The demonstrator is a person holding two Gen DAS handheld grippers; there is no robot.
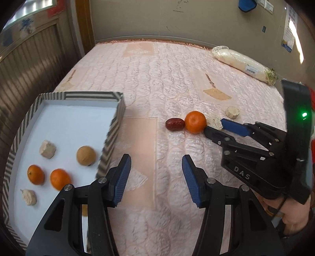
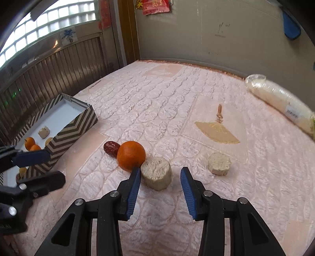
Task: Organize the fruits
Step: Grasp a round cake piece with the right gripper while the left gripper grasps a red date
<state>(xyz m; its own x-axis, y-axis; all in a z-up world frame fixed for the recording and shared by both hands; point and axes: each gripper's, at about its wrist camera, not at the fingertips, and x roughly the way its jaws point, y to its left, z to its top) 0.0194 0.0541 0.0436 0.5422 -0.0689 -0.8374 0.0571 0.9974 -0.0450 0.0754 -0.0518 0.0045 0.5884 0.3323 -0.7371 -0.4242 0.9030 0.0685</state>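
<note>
A home bedroom: a quilted pink bedspread, a glass-block window and red paper decorations.

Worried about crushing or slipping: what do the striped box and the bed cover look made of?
Striped box: looks like cardboard, matte printed chevron outside, plain white inside, thin stiff walls with sharp corners. Bed cover: seemingly satin-like quilted fabric, judging by its soft sheen and stitched puckers.

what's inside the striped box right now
Inside the striped box: two oranges, a round tan fruit and two pale chunks. The left tongs cover its near corner.
</note>
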